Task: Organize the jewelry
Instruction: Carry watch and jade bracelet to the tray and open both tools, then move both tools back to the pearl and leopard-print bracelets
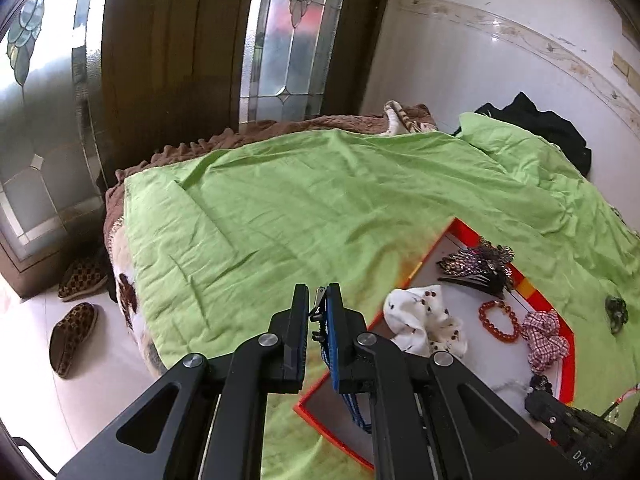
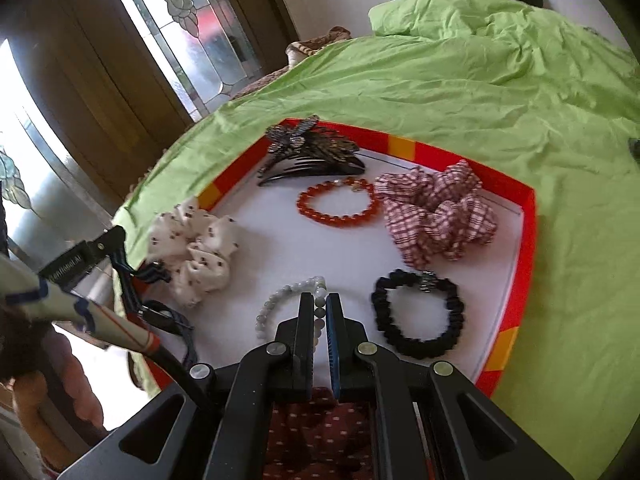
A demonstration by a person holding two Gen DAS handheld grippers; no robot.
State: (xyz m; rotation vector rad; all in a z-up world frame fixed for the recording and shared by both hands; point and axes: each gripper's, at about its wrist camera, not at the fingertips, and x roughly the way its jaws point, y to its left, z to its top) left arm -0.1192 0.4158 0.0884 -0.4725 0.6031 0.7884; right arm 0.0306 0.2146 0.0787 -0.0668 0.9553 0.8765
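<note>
- As seen from the right wrist, the left tongs (image 1: 319, 300) sit at the far left over the tray's edge, jaws nearly closed on a small clip with a blue striped strap (image 1: 359, 412) hanging below.
- White dotted scrunchie (image 2: 196, 248): on the tray (image 2: 528, 232) floor, left side.
- Pale bead bracelet (image 2: 280, 296): near front edge; right tongs (image 2: 320, 300) pinched shut on its beads.
- Butterfly hair comb (image 2: 308, 152): back rim.
- Orange bead bracelet (image 2: 338, 204): just in front of the comb.
- Checked scrunchie (image 2: 436, 208): back right, touching the orange bracelet.
- Black hair tie (image 2: 418, 314): front right.
- Tray rests on the bed's green sheet (image 2: 440, 80).
</note>
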